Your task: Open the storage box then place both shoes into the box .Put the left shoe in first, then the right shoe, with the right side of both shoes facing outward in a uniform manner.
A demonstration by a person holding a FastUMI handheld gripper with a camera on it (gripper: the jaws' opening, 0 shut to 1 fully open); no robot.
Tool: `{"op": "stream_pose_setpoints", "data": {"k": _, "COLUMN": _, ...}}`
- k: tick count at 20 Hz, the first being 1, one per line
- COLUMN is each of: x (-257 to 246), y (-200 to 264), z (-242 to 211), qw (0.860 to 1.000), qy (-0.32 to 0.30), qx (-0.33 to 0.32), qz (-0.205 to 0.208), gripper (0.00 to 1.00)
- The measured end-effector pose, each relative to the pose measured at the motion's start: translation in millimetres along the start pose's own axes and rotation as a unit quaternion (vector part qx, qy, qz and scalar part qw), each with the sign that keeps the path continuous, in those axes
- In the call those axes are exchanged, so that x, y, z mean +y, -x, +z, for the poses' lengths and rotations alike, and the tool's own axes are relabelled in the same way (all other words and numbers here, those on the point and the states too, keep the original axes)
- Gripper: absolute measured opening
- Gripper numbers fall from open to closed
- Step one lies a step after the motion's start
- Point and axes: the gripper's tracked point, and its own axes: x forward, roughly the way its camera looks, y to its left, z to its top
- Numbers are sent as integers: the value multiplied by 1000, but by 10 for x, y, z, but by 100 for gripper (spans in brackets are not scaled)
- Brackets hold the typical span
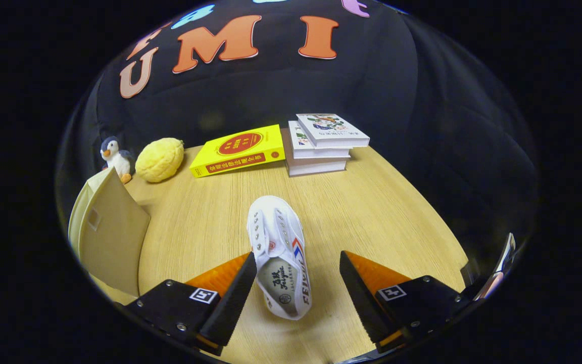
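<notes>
With the cream plastic storage box [104, 237] apparently open beside it, one white canvas lace-less shoe [278, 253] lies on the pale wooden counter [372, 212] between the spread fingers of the hand-held gripper [298, 288], ungrasped, so its placement remains outstanding.

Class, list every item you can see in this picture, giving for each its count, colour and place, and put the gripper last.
shoe: one, white with red and blue side marks, lying on the table between the fingers, heel end nearest the camera
storage box: one, cream, beside the left finger, its flap standing up
yellow book: one, yellow with red, lying flat beyond the shoe
stacked books: about three, white with pictured covers, right of the yellow book
yellow plush: one, yellow, left of the yellow book
penguin toy: one, grey and white, beside the plush
table: one, light wood
gripper: one, fingers open either side of the shoe
</notes>
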Motion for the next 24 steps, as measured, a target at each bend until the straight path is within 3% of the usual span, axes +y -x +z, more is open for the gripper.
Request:
{"op": "stream_pose_setpoints", "data": {"k": 6, "x": -116, "y": -246, "z": -177, "qw": 999, "qy": 23, "qx": 28, "qz": 9, "gripper": 94}}
{"op": "stream_pose_setpoints", "data": {"k": 14, "x": 8, "y": -567, "z": -101, "qw": 998, "qy": 53, "qx": 24, "qz": 37, "gripper": 68}}
{"op": "stream_pose_setpoints", "data": {"k": 17, "x": 146, "y": -661, "z": -115, "qw": 996, "qy": 58, "qx": 33, "qz": 59, "gripper": 42}}
{"op": "stream_pose_setpoints", "data": {"k": 18, "x": 93, "y": -680, "z": -81, "qw": 996, "qy": 67, "qx": 25, "qz": 45, "gripper": 33}}
{"op": "stream_pose_setpoints", "data": {"k": 19, "x": 36, "y": -682, "z": -28, "qw": 997, "qy": 65, "qx": 13, "qz": 35, "gripper": 15}}
{"op": "stream_pose_setpoints", "data": {"k": 20, "x": 65, "y": -680, "z": 22, "qw": 998, "qy": 53, "qx": 5, "qz": 41, "gripper": 4}}
{"op": "stream_pose_setpoints", "data": {"k": 24, "x": 89, "y": -635, "z": 69, "qw": 998, "qy": 12, "qx": 10, "qz": 59, "gripper": 1}}
